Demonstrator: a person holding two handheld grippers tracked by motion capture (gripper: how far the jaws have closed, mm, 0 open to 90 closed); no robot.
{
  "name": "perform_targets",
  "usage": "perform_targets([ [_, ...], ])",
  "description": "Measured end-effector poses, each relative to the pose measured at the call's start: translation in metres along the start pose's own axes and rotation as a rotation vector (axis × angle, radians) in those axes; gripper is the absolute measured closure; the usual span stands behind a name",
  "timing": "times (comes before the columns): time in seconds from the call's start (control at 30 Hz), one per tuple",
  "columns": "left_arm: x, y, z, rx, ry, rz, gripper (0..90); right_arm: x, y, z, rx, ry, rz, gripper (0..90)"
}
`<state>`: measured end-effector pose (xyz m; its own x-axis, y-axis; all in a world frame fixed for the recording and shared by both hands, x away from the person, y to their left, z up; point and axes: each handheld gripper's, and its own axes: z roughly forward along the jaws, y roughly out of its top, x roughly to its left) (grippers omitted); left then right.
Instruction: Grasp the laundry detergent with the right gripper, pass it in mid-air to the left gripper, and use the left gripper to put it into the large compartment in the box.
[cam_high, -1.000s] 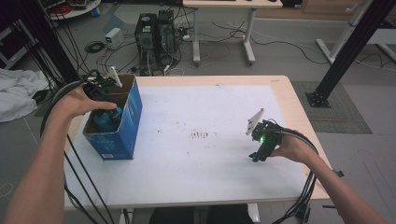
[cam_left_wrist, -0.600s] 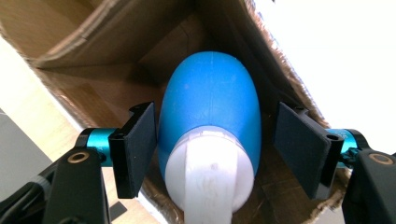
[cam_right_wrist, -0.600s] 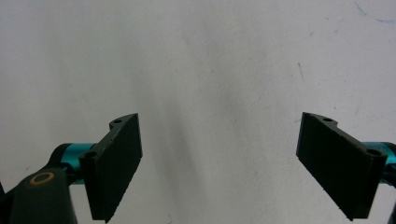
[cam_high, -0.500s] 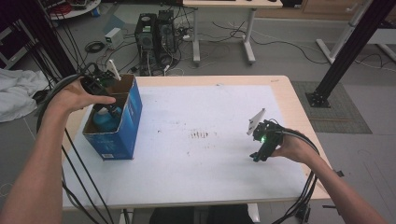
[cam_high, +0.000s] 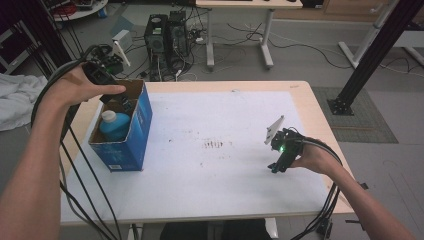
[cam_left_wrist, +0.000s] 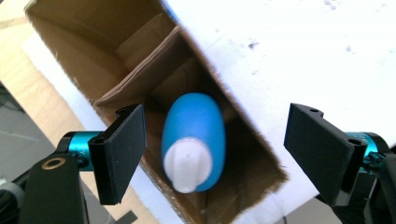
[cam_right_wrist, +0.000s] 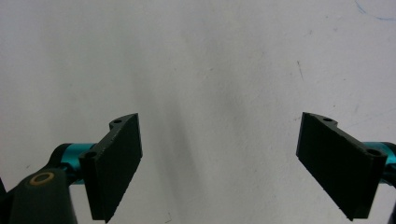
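Print on the blue box (cam_high: 131, 134) seems unreadable; both jaws released, bottle (cam_left_wrist: 193, 140) inside.

Blue bottle (cam_left_wrist: 194, 140) in cardboard box (cam_left_wrist: 126, 56), between wide-apart, just-opened tongs (cam_left_wrist: 215, 156).

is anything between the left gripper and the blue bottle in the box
Nothing visible. The left gripper hangs above the blue bottle, its fingers apart and off it. The bottle lies in the open-topped cardboard box, cap end up.
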<state>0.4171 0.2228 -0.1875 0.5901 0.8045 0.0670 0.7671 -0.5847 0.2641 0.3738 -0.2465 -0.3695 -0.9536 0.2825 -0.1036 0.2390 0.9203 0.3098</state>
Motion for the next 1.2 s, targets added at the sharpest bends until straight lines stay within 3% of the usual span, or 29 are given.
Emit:
perform_targets([
  [0.17,-0.010,0.007,-0.011,-0.021,-0.012,0.039,21.1,-0.001,-0.001,-0.003,-0.004,-0.003,0.008,13.5],
  [0.2,-0.020,0.012,-0.016,-0.036,-0.025,0.071,21.1,-0.002,-0.001,-0.004,-0.008,-0.004,0.010,13.5],
  [0.33,-0.026,0.017,-0.020,-0.052,-0.029,0.091,21.1,-0.002,-0.001,-0.005,-0.009,-0.008,0.011,13.5],
  [0.37,-0.038,0.025,-0.026,-0.053,-0.034,0.140,21.1,-0.002,-0.001,-0.006,-0.010,-0.006,0.014,13.5],
  [0.4,-0.042,0.028,-0.027,-0.052,-0.032,0.160,21.1,-0.002,-0.001,-0.006,-0.011,-0.007,0.016,13.5],
  [0.63,-0.068,0.042,-0.028,-0.058,-0.049,0.232,21.1,-0.004,0.000,-0.008,-0.014,-0.009,0.016,13.5],
  [0.67,-0.075,0.046,-0.026,-0.061,-0.048,0.242,21.1,-0.004,0.000,-0.009,-0.015,-0.012,0.014,13.5],
  [0.83,-0.085,0.051,-0.020,-0.056,-0.049,0.265,21.1,-0.004,0.002,-0.011,-0.021,-0.016,0.017,13.5],
  [1.0,-0.110,0.057,0.003,-0.056,-0.075,0.294,21.1,-0.006,0.003,-0.014,-0.030,-0.020,0.023,13.5],
  [1.03,-0.110,0.057,0.003,-0.056,-0.075,0.294,21.1,-0.006,0.003,-0.014,-0.030,-0.020,0.023,13.5],
  [1.1,-0.120,0.058,0.024,-0.033,-0.090,0.309,21.1,-0.006,0.003,-0.017,-0.034,-0.027,0.026,13.5],
  [1.17,-0.120,0.058,0.024,-0.033,-0.090,0.309,21.1,-0.006,0.003,-0.018,-0.036,-0.026,0.026,13.5],
  [1.2,-0.125,0.059,0.036,-0.026,-0.090,0.309,21.1,-0.006,0.003,-0.018,-0.036,-0.026,0.026,13.5],
])
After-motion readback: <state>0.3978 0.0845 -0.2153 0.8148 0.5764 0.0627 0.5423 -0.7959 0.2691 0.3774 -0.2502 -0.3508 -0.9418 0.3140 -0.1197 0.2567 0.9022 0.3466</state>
